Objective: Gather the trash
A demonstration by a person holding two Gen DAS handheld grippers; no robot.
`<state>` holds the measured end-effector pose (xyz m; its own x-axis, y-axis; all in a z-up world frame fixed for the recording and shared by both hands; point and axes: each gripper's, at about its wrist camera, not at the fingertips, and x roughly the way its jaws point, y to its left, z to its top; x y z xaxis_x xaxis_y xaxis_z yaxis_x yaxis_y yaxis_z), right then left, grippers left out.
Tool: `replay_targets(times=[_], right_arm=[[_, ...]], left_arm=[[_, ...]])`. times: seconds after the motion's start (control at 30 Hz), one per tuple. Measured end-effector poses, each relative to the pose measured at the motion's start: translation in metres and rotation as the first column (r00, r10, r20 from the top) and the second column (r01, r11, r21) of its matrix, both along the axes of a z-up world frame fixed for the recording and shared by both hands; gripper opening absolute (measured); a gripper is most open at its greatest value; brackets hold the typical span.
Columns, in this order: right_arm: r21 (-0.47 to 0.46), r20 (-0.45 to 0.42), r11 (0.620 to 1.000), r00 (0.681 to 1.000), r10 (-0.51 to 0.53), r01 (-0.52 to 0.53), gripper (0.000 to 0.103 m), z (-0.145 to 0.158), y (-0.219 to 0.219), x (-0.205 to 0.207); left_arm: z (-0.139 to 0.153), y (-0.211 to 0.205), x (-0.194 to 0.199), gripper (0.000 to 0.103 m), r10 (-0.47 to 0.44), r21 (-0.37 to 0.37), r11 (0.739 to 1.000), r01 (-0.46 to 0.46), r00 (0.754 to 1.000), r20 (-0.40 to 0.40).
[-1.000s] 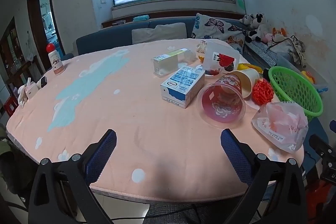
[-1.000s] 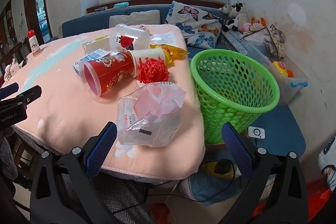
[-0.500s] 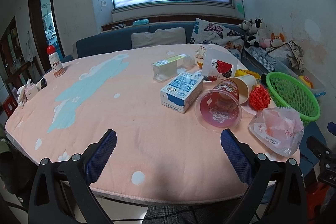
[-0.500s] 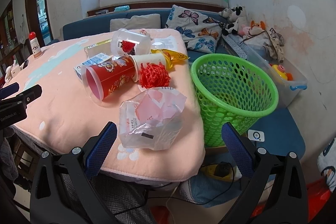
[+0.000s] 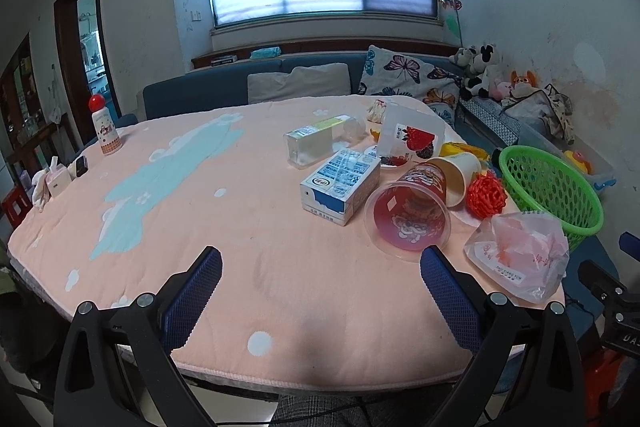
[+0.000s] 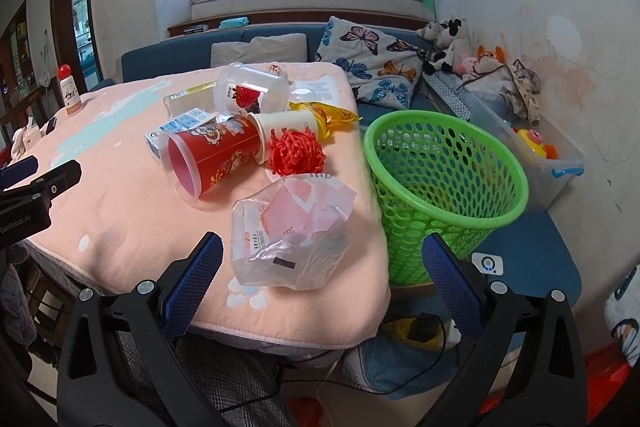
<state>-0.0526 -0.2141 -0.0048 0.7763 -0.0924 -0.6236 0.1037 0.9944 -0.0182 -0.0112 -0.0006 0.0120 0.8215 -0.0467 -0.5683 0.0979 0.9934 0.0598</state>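
Both jaws stood wide apart, empty: right gripper [image 6: 322, 267] nearest the plastic bag [image 6: 290, 231], left gripper [image 5: 320, 281] over bare tablecloth [image 5: 240, 227]. Nothing collected; red cup [image 6: 212, 157], milk carton [image 5: 340, 187] and the other litter all lay on the table, green basket [image 6: 444, 183] apparently empty. Only the right view showed the basket's inside.

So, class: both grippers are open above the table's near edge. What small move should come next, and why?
Probably ease the right gripper forward around the crumpled plastic bag. It is the nearest piece of trash, lies between the open fingers, and the empty green basket stands just beside it.
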Motion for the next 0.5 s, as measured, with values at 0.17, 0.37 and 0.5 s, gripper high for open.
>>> replay_targets(times=[0.17,0.37,0.5], right_arm=[[-0.001,0.015,1.0,1.0,-0.002,0.002,0.099,0.0023,0.0007,-0.0031],[-0.001,0.022,1.0,1.0,-0.001,0.001,0.099,0.0036,0.0013,-0.0041],[-0.001,0.027,1.0,1.0,0.004,-0.004,0.099,0.0047,0.0025,-0.0046]], left_arm=[[0.0022,-0.0008,-0.0017,0.096,-0.006,-0.002,1.0,0.006,1.0,0.009],[0.0059,-0.0005,-0.0042,0.096,-0.007,-0.002,1.0,0.007,1.0,0.023],[0.0065,-0.0003,-0.0067,0.096,-0.006,-0.003,1.0,0.006,1.0,0.031]])
